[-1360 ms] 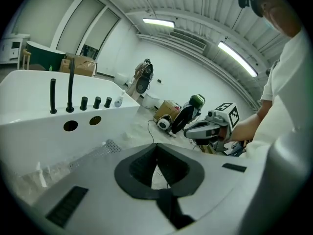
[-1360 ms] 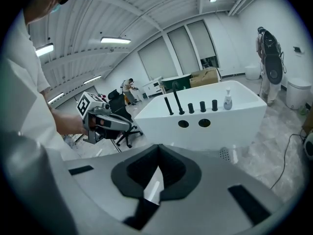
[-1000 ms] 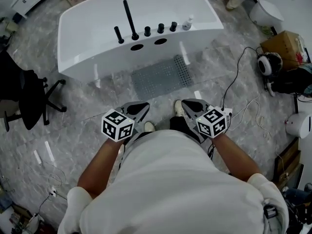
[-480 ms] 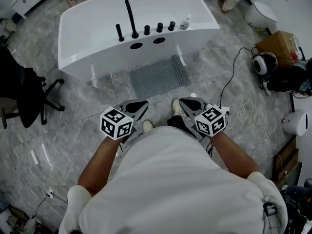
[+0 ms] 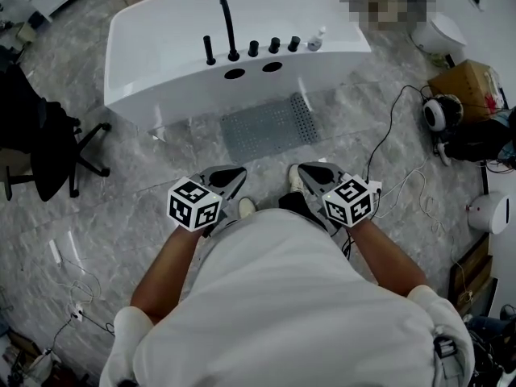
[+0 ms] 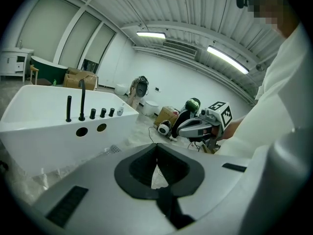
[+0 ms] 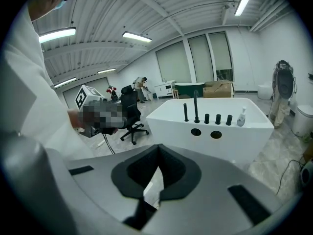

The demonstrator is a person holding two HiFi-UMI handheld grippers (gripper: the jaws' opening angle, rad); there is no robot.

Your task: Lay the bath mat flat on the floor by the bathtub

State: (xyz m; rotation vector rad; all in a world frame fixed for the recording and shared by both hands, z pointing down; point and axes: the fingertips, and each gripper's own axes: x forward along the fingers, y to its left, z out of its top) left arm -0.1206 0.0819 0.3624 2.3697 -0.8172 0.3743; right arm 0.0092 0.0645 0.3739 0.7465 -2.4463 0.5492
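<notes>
The grey perforated bath mat [image 5: 270,127] lies flat on the marble floor, right against the front of the white bathtub [image 5: 185,79]. Both grippers are held close to the person's waist, well short of the mat. My left gripper [image 5: 234,176] is shut with nothing in it, and its jaws meet at the tips in the left gripper view [image 6: 156,147]. The right gripper [image 5: 310,170] is shut and empty too, jaws together in its own view [image 7: 157,148]. From the left gripper view only a corner of the mat [image 6: 114,149] shows.
Black taps [image 5: 230,31] and a small white bottle [image 5: 316,39] stand on the tub's rim. A black office chair [image 5: 40,147] is at the left. A cardboard box [image 5: 472,79], headphones [image 5: 439,113] and cables [image 5: 395,135] crowd the floor at the right.
The head view has shifted slightly, so the tub sits a little further right. Both grippers stay shut at the waist, and the mat has not moved.
</notes>
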